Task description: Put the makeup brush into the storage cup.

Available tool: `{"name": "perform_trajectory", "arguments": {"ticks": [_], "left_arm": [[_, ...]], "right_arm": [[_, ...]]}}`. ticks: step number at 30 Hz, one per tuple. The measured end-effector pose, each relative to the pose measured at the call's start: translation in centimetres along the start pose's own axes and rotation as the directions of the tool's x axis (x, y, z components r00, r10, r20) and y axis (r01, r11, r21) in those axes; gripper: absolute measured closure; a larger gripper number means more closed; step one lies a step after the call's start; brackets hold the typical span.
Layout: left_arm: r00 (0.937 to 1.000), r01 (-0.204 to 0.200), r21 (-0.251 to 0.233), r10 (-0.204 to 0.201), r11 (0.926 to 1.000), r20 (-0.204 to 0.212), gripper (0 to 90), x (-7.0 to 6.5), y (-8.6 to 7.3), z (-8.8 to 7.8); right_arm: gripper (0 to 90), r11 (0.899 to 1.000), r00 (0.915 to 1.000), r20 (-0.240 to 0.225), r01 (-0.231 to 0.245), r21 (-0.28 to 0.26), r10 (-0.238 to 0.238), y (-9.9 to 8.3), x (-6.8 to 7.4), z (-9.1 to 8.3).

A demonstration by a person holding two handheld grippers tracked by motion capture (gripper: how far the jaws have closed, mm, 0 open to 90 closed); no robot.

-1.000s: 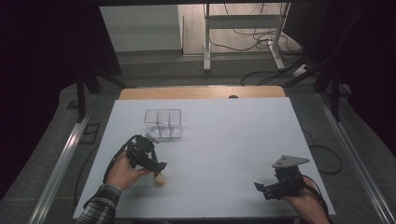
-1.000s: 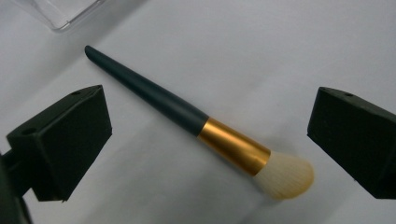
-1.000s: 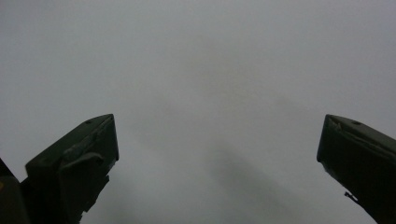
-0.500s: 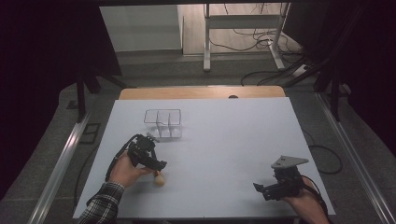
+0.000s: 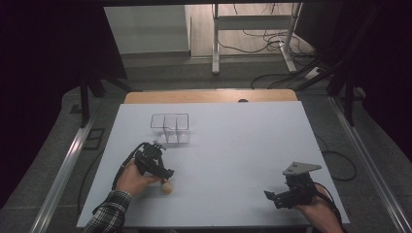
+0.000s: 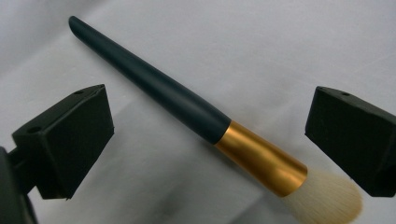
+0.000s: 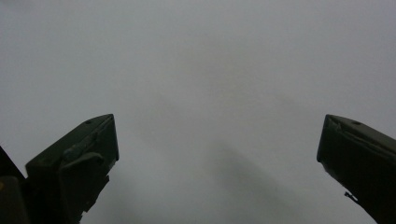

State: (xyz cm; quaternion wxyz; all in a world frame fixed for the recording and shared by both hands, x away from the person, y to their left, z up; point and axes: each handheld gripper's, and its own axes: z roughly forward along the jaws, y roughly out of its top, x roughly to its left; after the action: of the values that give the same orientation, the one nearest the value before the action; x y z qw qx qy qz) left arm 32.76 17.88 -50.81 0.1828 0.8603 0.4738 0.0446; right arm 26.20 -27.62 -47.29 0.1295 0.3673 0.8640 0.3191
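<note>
Brush: a makeup brush (image 6: 205, 122) lay flat on the white table (image 5: 233, 145), near its front-left edge, with a dark handle, a gold ferrule and a pale bristle head.
Brush in high view: the pale head (image 5: 166, 187) showed just in front of the left gripper.
Left gripper: the left gripper (image 5: 163, 174) hovered over the brush, its 2 jaws spread wide on either side of it, gripping nothing; in the left gripper view the brush ran slantwise between the jaws and touched neither.
Left hand: the hand (image 5: 131, 178) held it from behind, in a plaid sleeve.
Clear organizer: a see-through divided box (image 5: 170, 127) stood on the table beyond the left gripper, apart from it.
Right gripper: the right gripper (image 5: 272, 196) sat near the front-right edge, well apart from the brush, jaws wide apart over bare tabletop and empty.
</note>
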Motion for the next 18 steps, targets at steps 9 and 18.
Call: {"name": "perform_trajectory", "arguments": {"ticks": [9, 18], "left_arm": [[0.9999, -0.012, 0.024, 0.013, 0.9996, -0.011, 2.1, -0.2, -0.1, 0.8], [0.9996, -0.019, 0.064, 0.021, 0.9978, -0.020, 7.9, -0.2, -0.3, 1.5]], "right_arm": [[0.0, 1.000, 1.0000, -0.003, -0.001, 0.001, 0.001, 0.0, 0.0, 0.0], [0.0, 1.000, 0.9999, -0.010, -0.001, 0.000, 0.001, 0.0, 0.1, 0.1]]}}
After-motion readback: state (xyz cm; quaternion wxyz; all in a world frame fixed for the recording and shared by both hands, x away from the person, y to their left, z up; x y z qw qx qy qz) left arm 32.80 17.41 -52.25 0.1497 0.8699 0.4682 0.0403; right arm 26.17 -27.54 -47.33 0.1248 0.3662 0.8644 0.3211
